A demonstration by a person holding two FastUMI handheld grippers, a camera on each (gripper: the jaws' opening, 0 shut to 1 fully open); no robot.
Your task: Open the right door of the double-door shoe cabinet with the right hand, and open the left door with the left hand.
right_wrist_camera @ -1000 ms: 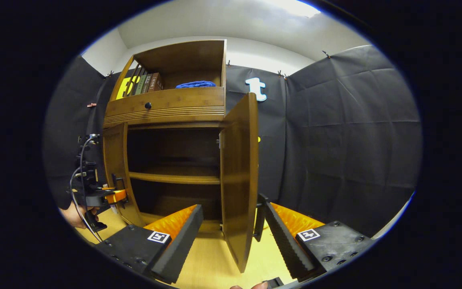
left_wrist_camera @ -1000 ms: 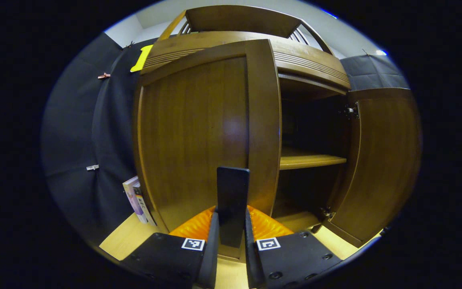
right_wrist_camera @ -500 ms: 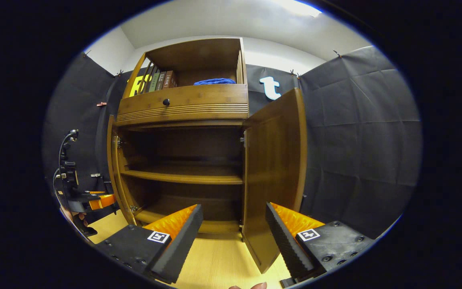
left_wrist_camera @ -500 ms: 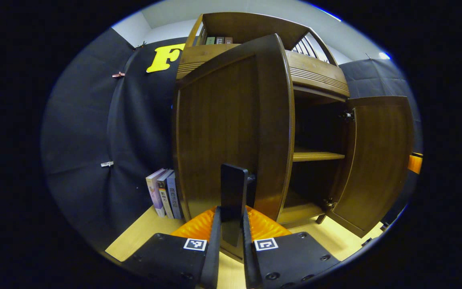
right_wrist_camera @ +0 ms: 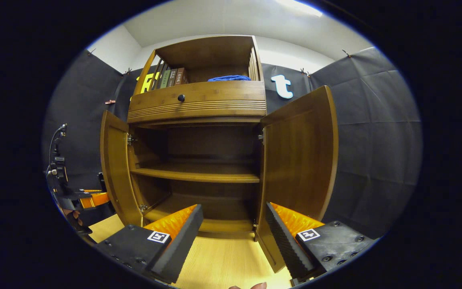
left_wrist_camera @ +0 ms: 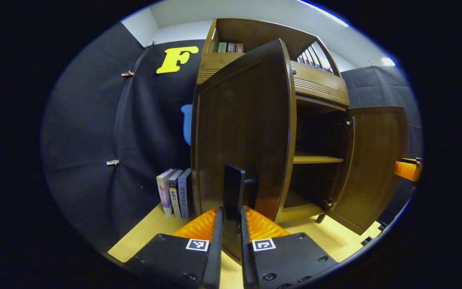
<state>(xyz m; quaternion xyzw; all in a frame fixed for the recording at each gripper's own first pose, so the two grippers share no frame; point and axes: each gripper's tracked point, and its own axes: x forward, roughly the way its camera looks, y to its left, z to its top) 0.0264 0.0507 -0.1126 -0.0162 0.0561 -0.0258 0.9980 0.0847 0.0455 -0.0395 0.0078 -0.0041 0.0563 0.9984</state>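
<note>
Left door (left_wrist_camera: 243,132) stands swung out from the shoe cabinet (right_wrist_camera: 199,104); its dark handle (left_wrist_camera: 234,192) rises between my left gripper (left_wrist_camera: 231,237) fingers, which pinch it. Right door (right_wrist_camera: 299,156) is swung wide, its lower edge just beyond my right gripper (right_wrist_camera: 231,233), whose fingers are spread and hold nothing. Books (left_wrist_camera: 175,192) stand on the floor beside the cabinet.

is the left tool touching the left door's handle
Touching: in the left gripper view, the left tool is closed on the handle of the left door.
</note>
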